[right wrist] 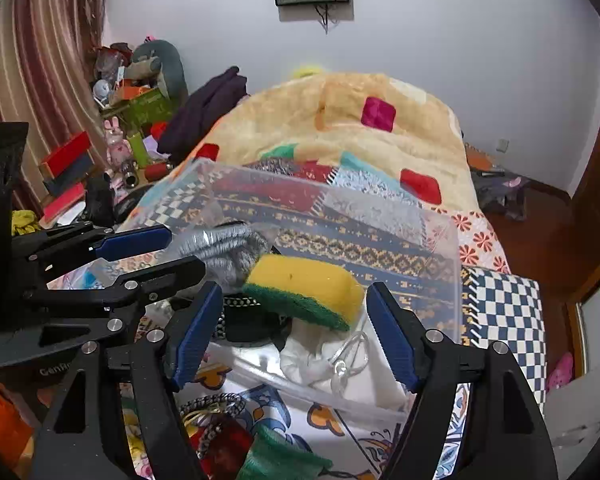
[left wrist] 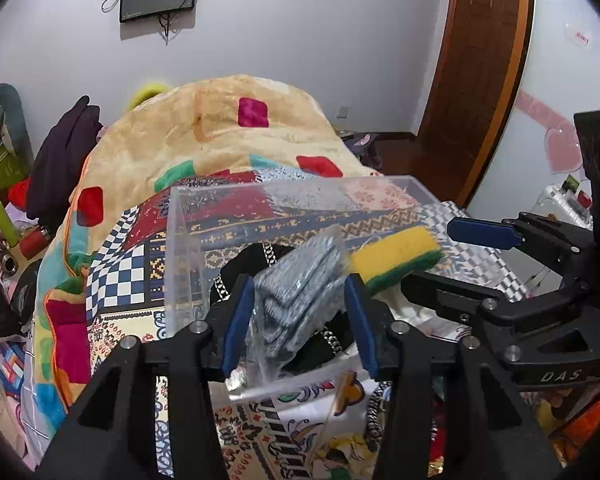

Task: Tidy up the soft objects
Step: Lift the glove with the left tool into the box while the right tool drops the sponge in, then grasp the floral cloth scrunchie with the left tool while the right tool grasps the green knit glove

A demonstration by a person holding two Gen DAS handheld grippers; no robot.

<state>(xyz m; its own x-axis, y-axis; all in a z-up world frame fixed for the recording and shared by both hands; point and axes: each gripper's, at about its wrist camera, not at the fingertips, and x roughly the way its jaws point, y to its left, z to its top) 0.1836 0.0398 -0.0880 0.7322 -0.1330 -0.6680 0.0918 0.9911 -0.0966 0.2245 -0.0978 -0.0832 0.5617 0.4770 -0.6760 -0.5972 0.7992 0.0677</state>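
Observation:
A clear plastic box (left wrist: pixel 180 240) (right wrist: pixel 440 248) sits on the patterned bed cover. My left gripper (left wrist: pixel 298 320) is open over the box, with a grey cloth in a clear bag (left wrist: pixel 300 300) (right wrist: pixel 220 244) between its fingers, not touching either pad. My right gripper (right wrist: pixel 296 332) is open, and a yellow and green sponge (right wrist: pixel 304 288) (left wrist: pixel 396 258) sits between its fingers above the box, apart from both pads. A black item with a chain trim (left wrist: pixel 240 264) (right wrist: pixel 244 320) and a white cloth (right wrist: pixel 312 352) lie inside the box.
A folded beige quilt (left wrist: pixel 220 128) (right wrist: pixel 340 120) with coloured squares lies behind the box. Clutter of toys and boxes (right wrist: pixel 120 128) stands at the left by the curtain. A wooden door (left wrist: pixel 480 60) is at the right. Beaded bands and a green cloth (right wrist: pixel 276 456) lie on the cover near me.

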